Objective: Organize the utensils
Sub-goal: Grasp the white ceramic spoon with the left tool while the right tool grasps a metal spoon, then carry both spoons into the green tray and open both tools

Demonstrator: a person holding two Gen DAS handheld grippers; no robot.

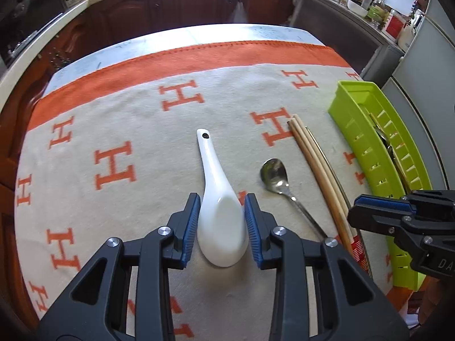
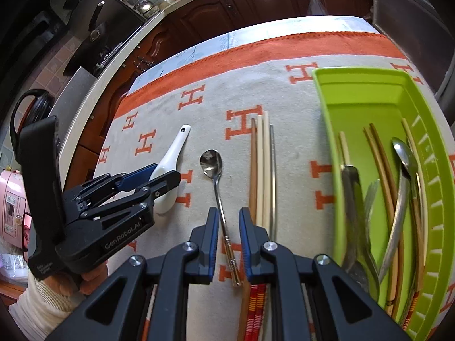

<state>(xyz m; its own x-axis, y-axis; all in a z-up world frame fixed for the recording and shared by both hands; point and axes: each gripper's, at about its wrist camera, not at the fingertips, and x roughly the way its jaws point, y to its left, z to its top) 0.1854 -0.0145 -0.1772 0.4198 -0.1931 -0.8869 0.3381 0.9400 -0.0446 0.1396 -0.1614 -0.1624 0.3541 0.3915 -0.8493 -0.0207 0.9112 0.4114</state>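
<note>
Where right wrist looks, green tray (image 2: 366, 91) holds utensils

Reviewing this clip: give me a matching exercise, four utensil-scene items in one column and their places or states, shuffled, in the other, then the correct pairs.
Things:
1. white ceramic spoon
2. metal spoon
3. loose chopsticks
4. green tray

Places or states:
A. lying on the cloth between the metal spoon and the tray
B. bowl between the left gripper fingers
C. holds chopsticks and metal cutlery
D. handle running between the right gripper fingers

Pairs: 1-B, 2-D, 3-A, 4-C
</note>
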